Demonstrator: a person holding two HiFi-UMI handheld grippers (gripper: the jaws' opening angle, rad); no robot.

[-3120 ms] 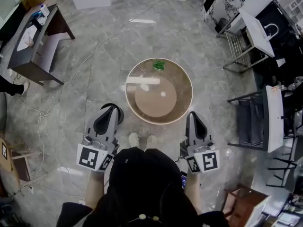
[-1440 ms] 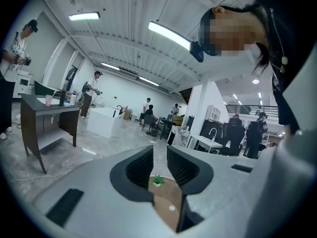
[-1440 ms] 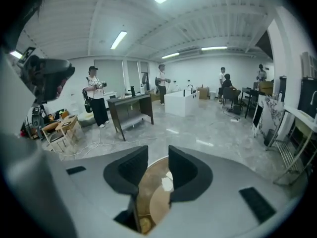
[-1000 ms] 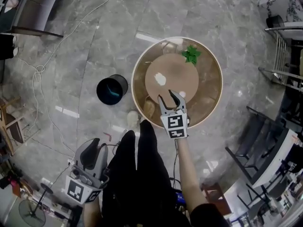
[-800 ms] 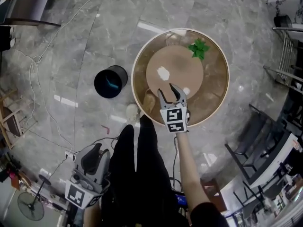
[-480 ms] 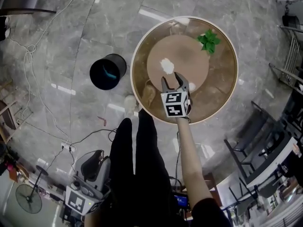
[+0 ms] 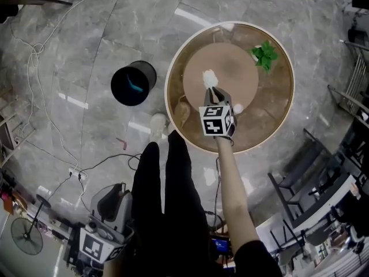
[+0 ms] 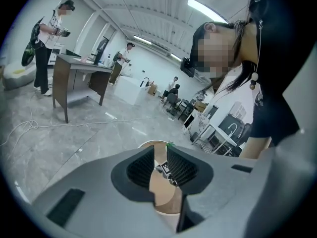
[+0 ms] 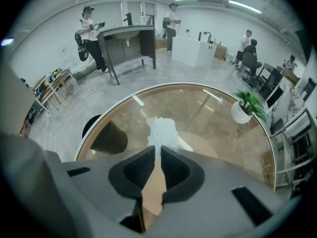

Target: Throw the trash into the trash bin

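Closest to me, down by my leg, my left claw hangs low over the grey marble floor, its jaws a little apart with nothing between them; through the gap I see only the table beyond. My right arm reaches out over the round glass-topped table, and my right claw points steeply down at it. Its jaws are closing, drawn almost together, and the near edge of the crumpled white paper is nipped between their tips, while the rest of the paper stands up just past them. The paper sits on the glass over the brown round base that shows through the middle of the table, so the trash is on the table and not in the bin. The black trash bin stands upright and open-topped on the floor, near the table's rim but apart from it, on the left in the head view. A short bluish streak shows inside it against the dark; I cannot tell what that is, and no white paper shows in there. Farther off, near the table's far rim, a small white pot stands upright on the glass with a green plant in it. Loose cables trail over the floor beyond the bin.
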